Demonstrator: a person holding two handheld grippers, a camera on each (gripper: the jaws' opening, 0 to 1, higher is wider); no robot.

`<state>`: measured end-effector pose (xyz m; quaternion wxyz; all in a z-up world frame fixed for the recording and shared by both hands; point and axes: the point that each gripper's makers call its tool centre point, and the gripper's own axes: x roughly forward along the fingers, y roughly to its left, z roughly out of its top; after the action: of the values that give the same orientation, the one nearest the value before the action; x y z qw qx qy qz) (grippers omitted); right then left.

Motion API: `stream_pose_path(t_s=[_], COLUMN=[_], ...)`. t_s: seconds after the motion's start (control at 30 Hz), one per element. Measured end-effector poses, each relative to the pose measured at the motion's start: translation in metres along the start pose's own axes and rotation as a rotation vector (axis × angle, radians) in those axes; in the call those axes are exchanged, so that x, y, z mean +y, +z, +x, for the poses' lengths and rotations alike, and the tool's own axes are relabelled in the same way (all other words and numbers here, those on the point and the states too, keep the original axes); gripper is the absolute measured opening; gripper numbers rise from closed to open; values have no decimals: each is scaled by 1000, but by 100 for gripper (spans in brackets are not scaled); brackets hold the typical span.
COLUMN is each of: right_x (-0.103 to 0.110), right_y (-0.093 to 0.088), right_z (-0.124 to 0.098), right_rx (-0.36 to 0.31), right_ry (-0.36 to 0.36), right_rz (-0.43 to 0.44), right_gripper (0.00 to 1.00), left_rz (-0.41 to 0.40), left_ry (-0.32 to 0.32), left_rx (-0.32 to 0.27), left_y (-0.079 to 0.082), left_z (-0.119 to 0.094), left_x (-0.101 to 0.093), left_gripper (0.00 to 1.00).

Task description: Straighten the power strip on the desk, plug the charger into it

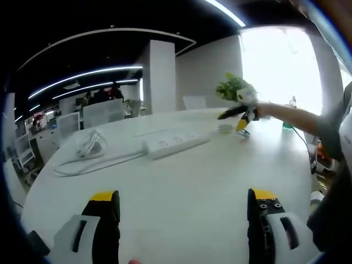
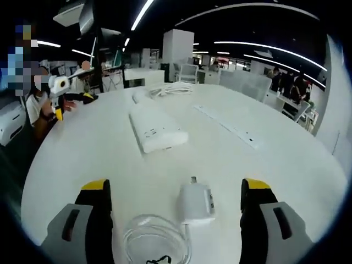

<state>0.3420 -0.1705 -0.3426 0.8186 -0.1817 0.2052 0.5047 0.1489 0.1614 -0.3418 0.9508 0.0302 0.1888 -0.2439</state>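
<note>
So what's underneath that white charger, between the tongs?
Bare white desk. The charger lies flat on it, and its coiled cable rests beside it rather than under it. The patch of desk directly beneath the charger is covered, so I can't see it.

Left gripper [image 1: 184, 212] hovered low over white counter [image 1: 181, 176], jaws spread wide, nothing between them. Power strip [image 1: 177, 143] lay flat mid-counter, angled, its cord [image 1: 91, 148] trailing left into a loose coil. Right gripper [image 1: 240, 114] reached in from the right at the far edge, near a potted plant [image 1: 231, 88].
</note>
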Motion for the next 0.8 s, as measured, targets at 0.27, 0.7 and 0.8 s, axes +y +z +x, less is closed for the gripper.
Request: stream_pose_path(t_s=[0.27,0.7,0.8], right_x=[-1,-3,-3], right_y=[-13,-34,-39], right_z=[-25,-60,-63], right_rx=[-43,-98,-89], right_ry=[-50,-107,-109], right_rz=[48,99,102], right_gripper=[97,94,94], left_rz=[7,25,27], left_ry=[-8,-25,-28], left_rx=[-1,4,9], left_y=[2,4,4], left_z=[1,3,5], left_x=[-5,-13,-15], left_gripper=[100,100,100])
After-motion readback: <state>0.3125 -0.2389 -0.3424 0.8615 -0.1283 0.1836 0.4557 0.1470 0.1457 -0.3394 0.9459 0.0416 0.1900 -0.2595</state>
